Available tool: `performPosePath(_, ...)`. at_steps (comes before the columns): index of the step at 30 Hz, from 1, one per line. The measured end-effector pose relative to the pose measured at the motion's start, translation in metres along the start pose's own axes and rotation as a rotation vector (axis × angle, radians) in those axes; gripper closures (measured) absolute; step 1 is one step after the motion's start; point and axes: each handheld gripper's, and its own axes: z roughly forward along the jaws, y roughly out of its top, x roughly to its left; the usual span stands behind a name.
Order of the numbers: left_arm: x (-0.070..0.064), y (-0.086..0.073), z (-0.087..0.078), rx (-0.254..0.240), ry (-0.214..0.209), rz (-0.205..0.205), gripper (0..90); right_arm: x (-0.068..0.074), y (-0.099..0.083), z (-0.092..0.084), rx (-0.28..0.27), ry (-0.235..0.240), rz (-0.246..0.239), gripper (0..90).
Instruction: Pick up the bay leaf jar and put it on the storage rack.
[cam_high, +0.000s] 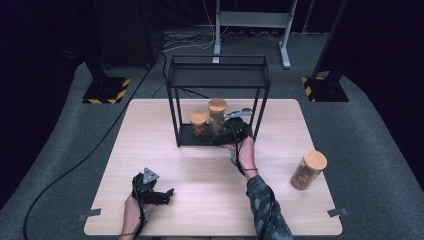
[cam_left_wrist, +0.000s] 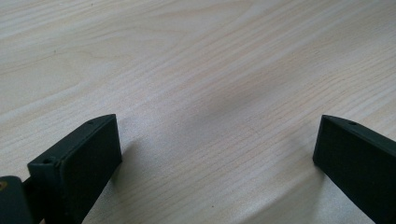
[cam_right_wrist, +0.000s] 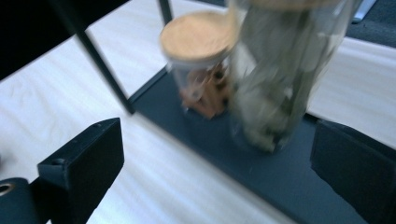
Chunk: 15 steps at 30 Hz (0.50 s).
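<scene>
At the rack's (cam_high: 218, 75) bottom shelf (cam_high: 195, 137), your right gripper (cam_high: 235, 131) sits just in front of the tall jar (cam_high: 217, 117), jaws spread wide with nothing clamped. In the right gripper view the tall jar (cam_right_wrist: 280, 74) stands upright on the black shelf (cam_right_wrist: 280, 179), ahead of the jaws and off toward the right one; neither pad touches the glass. Contents look greenish-grey, blurred, can't tell more. Cork lid (cam_high: 217, 105) is on.

The short jar (cam_high: 199, 123) stands on the same shelf, just beside the tall one on its left as seen from above. Can't tell if the two touch. In the right gripper view, the short jar (cam_right_wrist: 201, 60) has a cork lid and reddish-brown contents, and sits farther back than the tall jar. A rack post (cam_right_wrist: 100, 60) crosses in front at left.

Your left gripper (cam_high: 165, 196) lies near the front edge of the table (cam_high: 165, 150), well apart from the rack. Its jaws are released too: the left gripper view has bare wood (cam_left_wrist: 210, 84) between the two pads.

A third jar (cam_high: 308, 170) stands alone at the table's right side, well apart from both grippers, cork lid on, brown contents, upright.

The rack's top tray looks bare from above.
</scene>
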Motion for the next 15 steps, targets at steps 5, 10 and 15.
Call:
performPosePath(5, 0.0, 0.0, 0.0, 0.0, 0.0, 0.0, 0.3, 0.016, -0.018, -0.016, 0.014, 0.002, -0.052, 0.9)
performPosePath(10, 0.0, 0.0, 0.0, 0.0, 0.0, 0.0, 0.2, 0.03, -0.038, -0.032, 0.035, 0.007, -0.099, 0.4)
performPosePath(15, 0.0, 0.0, 0.0, 0.0, 0.0, 0.0, 0.2, 0.037, -0.061, -0.047, 0.033, 0.018, -0.101, 0.3)
